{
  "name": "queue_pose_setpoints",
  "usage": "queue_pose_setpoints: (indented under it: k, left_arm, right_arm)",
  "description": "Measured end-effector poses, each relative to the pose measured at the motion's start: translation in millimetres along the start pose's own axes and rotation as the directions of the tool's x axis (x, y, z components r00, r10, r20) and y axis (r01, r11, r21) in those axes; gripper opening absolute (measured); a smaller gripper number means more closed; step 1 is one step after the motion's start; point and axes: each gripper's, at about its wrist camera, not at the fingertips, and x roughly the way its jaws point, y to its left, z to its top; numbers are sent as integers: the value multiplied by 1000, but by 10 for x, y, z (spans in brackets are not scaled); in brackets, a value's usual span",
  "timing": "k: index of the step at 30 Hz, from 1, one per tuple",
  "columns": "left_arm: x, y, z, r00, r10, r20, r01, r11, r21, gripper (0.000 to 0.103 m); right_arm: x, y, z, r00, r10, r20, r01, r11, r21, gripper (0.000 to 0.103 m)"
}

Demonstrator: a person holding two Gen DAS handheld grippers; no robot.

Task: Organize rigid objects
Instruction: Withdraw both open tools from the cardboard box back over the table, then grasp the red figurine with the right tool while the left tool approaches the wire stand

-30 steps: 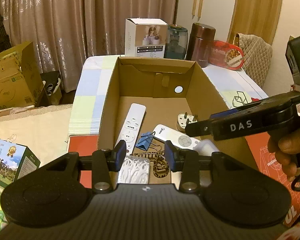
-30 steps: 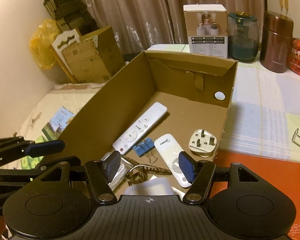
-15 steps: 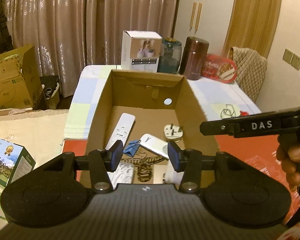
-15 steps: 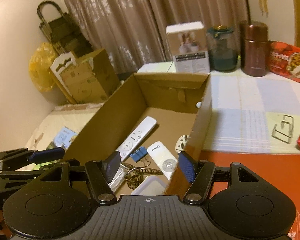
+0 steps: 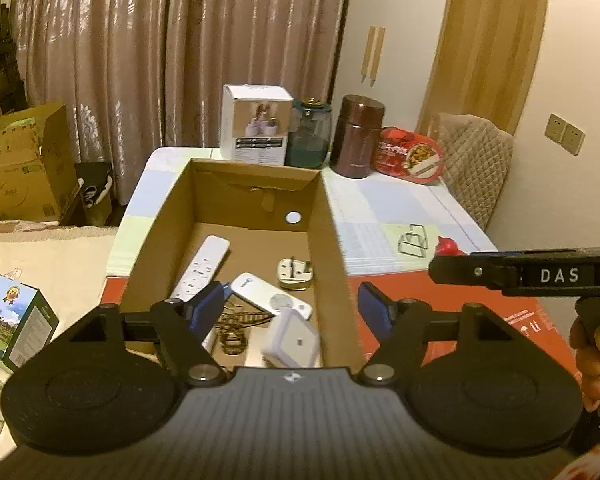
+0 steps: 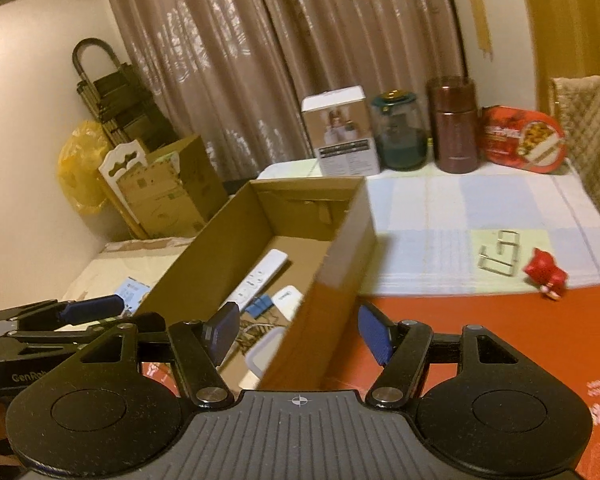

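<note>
**Claws lift clear of the sorting box**

With both claws raised above the near end of the cardboard box (image 5: 256, 184), neither one carries anything. The left claw (image 5: 292, 308) stands wide, its jaws having just been opening, and nothing lies between its blue pads; the box's contents merely show through the gap below it. The right claw (image 6: 300, 330) is parted too, straddling the view of the box's right wall without pressing on it.

Just ahead of and below the left claw, the gathered rigid items lie loose on the box floor, apparently dropped there for sorting: a long white remote (image 5: 202, 266) toward the left wall, a shorter white remote (image 5: 270, 294) beside it, a white wall plug (image 5: 294, 274) farther ahead, a square white case (image 5: 290, 340) nearest the claw, and a patterned brown hair clip (image 5: 236, 326). A blue binder clip (image 6: 260, 304) shows in the right wrist view.

Ahead and to the right of the right claw, outside the box, a bent wire stand (image 6: 500, 254) and a small red figure (image 6: 548, 276) lie on the checked tablecloth (image 6: 440, 208), likely the next things to collect.

Readable writing is scarce: "DAS" on a label on the right claw's arm, and "GenRo", cut off, on the left tool's body. The print on the white carton (image 5: 258, 122) beyond the box is too small to read.
</note>
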Motion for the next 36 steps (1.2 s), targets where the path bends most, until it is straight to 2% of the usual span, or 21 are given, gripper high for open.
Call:
queue_pose_setpoints:
  k: [10, 16, 22, 36]
  left_arm:
    - [-117, -499, -79, 999, -31, 27, 31, 1000, 1, 83]
    - [-124, -821, -118, 998, -52, 43, 52, 999, 2, 85]
    - [-2, -1146, -153, 997, -77, 29, 76, 997, 25, 85]
    - [289, -1598, -245, 993, -117, -27, 118, 991, 70, 85]
  right_arm:
    - [-528, -376, -218, 996, -76, 42, 76, 997, 7, 67]
    - [-828, -708, -375, 990, -129, 56, 128, 991, 27, 68]
    - [-1073, -1139, -496, 980, -189, 60, 182, 978, 104, 69]
    - [-1250, -1601, -607, 970, -237, 52, 224, 958, 180, 70]
